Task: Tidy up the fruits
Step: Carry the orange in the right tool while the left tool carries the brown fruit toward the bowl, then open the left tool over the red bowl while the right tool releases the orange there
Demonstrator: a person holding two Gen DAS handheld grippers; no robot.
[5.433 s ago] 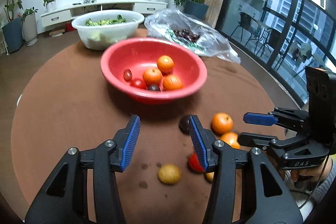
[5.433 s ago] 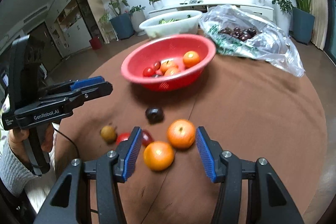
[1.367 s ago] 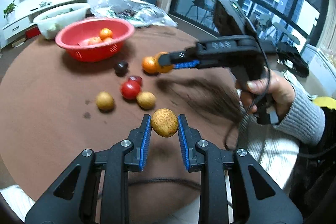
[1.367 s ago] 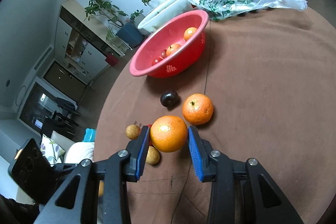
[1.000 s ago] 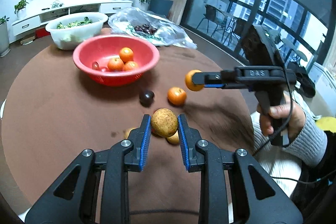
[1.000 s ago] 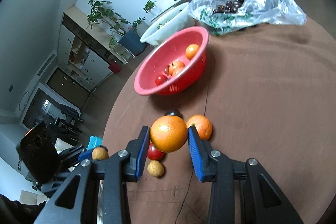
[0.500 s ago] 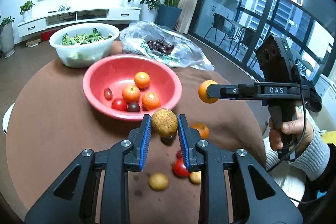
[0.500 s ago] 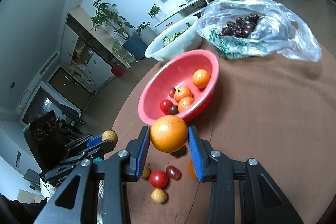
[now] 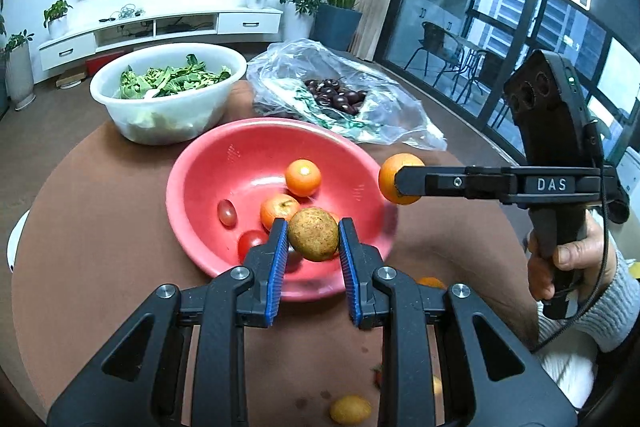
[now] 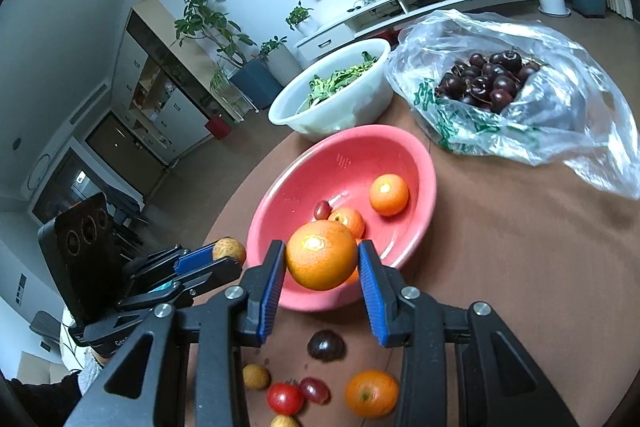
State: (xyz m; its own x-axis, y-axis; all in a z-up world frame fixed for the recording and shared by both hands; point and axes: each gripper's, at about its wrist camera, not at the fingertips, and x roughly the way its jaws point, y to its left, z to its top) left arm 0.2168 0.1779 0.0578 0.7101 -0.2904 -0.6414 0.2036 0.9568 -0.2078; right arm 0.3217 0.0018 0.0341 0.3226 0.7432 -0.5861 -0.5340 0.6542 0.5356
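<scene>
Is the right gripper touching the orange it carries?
Touching. The right wrist view shows both blue pads of the right gripper pressed against the orange, which hangs above the red bowl.

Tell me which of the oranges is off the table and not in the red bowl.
The orange clamped in the right hand-held gripper, held above the red bowl's near rim. Two lie inside; another rests on the table.

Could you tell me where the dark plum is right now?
In the right wrist view, the plum lies on the brown table just below the red bowl, between the right gripper fingers' bases, above a cherry tomato.
</scene>
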